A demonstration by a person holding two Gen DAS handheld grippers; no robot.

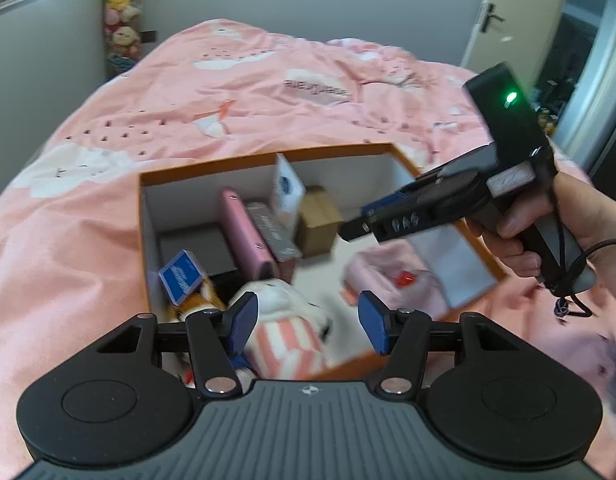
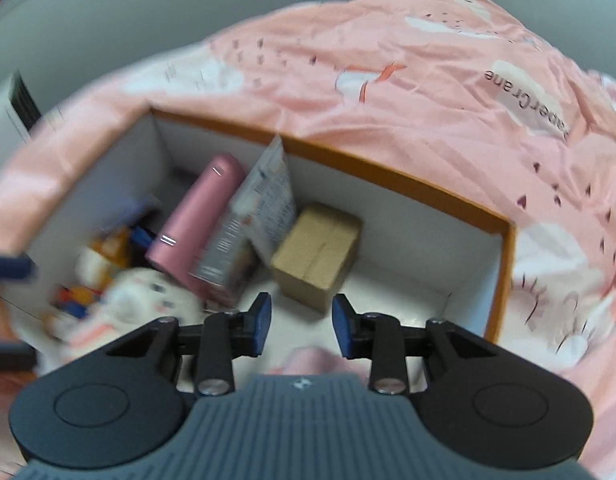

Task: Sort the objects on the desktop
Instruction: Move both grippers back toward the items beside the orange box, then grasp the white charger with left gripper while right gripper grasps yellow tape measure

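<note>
An orange-rimmed box with white walls lies on a pink bedspread; it also shows in the right wrist view. It holds a pink case, a brown carton, a white plush toy, a blue card pack and a pink pouch. My left gripper is open above the plush toy. My right gripper is open above the box floor near the carton; it also shows in the left wrist view.
The pink bedspread surrounds the box. A white leaflet leans on the back wall. A shelf of plush toys stands at the far wall, and a door is at right.
</note>
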